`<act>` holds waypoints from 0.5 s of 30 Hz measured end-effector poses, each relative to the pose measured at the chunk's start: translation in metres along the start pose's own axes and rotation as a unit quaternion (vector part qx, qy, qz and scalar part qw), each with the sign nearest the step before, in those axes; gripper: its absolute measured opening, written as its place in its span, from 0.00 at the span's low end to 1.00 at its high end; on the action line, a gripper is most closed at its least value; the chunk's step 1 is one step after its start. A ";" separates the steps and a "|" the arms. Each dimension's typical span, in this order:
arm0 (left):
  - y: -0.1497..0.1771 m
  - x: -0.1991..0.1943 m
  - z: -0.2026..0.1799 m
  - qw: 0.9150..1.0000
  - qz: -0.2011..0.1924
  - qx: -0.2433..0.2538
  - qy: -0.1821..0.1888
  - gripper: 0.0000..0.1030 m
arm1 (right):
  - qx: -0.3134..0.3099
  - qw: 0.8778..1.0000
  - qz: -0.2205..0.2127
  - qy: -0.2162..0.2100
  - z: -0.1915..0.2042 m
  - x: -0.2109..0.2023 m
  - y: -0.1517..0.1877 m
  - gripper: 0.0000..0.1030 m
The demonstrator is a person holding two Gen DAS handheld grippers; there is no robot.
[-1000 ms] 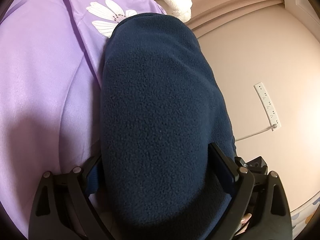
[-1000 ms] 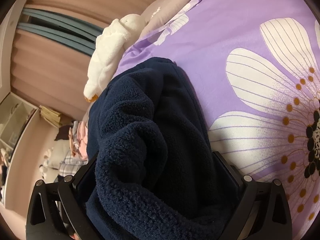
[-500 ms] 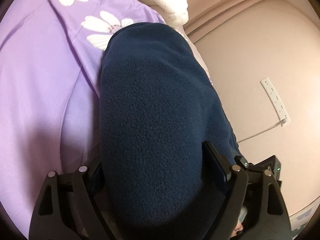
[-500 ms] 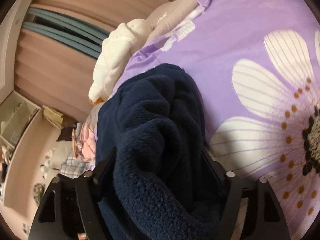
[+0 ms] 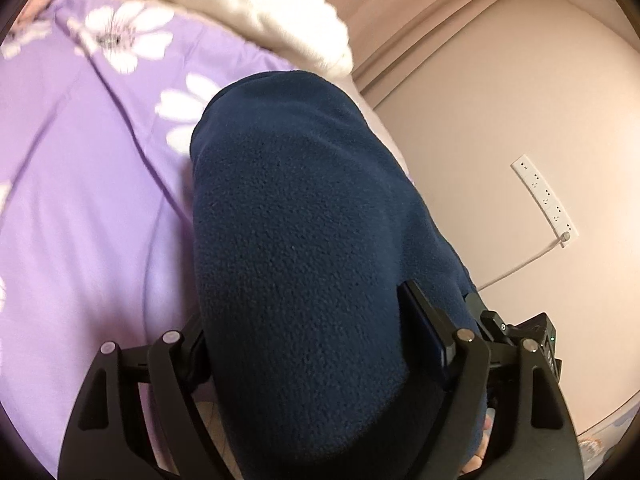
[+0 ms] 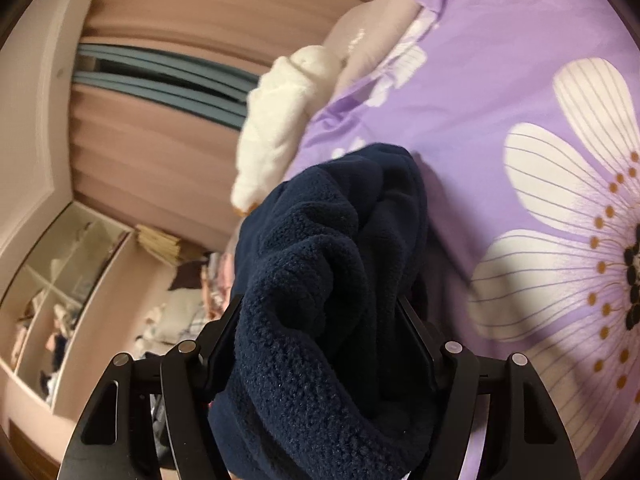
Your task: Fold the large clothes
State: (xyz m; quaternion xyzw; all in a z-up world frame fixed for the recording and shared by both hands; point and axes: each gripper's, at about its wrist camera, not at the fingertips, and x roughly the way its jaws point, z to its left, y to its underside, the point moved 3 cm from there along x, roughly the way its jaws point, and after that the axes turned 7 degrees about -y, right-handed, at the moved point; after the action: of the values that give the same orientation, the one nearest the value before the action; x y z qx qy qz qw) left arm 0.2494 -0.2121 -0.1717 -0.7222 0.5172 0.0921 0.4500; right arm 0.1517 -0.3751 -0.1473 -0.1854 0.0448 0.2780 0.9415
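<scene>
Both grippers have been raised since a second ago, and more of the floor and room is now seen past the bed edge. A navy fleece (image 5: 304, 248) is bunched between the jaws of the left gripper (image 5: 316, 344); the jaws are closing, and both fingers are seen pressed against the thick fabric. In the left wrist view the fleece fills the middle and hangs over the right edge of a purple bedspread (image 5: 80, 208) printed with white flowers. A white plush (image 5: 256, 16) is seen at the far end of the bed, just beyond the fleece. A power strip (image 5: 545, 200) with a plugged cable lies on the floor (image 5: 500, 100) to the right, well apart from the bed. In the right wrist view the right gripper (image 6: 320, 332) is also closing, with a rumpled fold of the same fleece (image 6: 328, 288) clamped between its fingers, fabric bulging over both. The bedspread (image 6: 500, 92) is shown to the right with a big flower; the plush (image 6: 280, 120) lies far left of the fleece. Curtains (image 6: 160, 152) and an open shelf (image 6: 52, 288) with clutter are seen at left, blurred. A fingertip is glimpsed below the left gripper, low right.
</scene>
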 end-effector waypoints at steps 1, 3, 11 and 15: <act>-0.002 -0.007 -0.001 1.000 -0.009 0.005 -0.002 0.79 | -0.005 1.000 0.001 -0.004 0.005 0.001 0.001 0.71; -0.005 -0.017 -0.001 1.000 -0.017 0.009 -0.004 0.79 | -0.016 1.000 0.002 -0.012 0.015 0.004 0.003 0.71; -0.016 -0.060 0.004 0.999 -0.046 0.011 0.000 0.79 | -0.083 0.996 0.004 -0.023 0.064 0.011 0.014 0.71; -0.020 -0.085 0.001 0.997 -0.073 0.027 -0.005 0.79 | -0.096 0.994 0.008 -0.041 0.078 0.017 0.018 0.71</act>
State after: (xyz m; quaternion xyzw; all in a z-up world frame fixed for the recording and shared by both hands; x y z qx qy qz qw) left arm 0.2282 -0.1538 -0.1107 -0.7451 0.4632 0.0487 0.4775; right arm 0.1551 -0.3230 -0.0836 -0.2631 -0.0196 0.2958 0.9181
